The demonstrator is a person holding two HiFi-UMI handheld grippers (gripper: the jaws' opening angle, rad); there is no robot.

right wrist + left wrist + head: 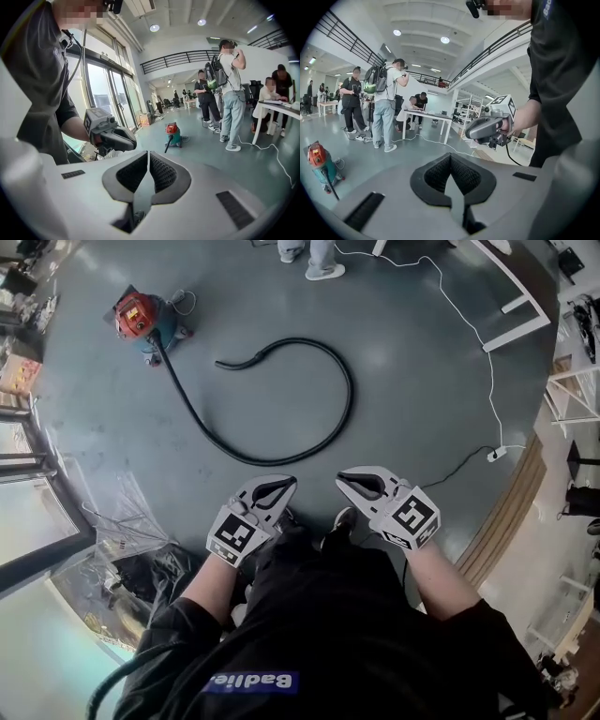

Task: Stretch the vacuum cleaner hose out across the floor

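Observation:
The red and teal vacuum cleaner stands on the grey floor at the far left. Its black hose runs from it toward me, loops round to the right and ends in a nozzle near the middle. My left gripper and right gripper are held side by side in front of me, above the floor, short of the hose's near bend. Both are shut with nothing between the jaws. The left gripper view shows the vacuum cleaner and the right gripper. The right gripper view shows the vacuum cleaner and the left gripper.
A white cable trails across the floor to a plug at the right. White table legs stand at the far right, and a person's feet are beyond the hose. Plastic sheeting lies by the glass wall at left, a wooden step at right.

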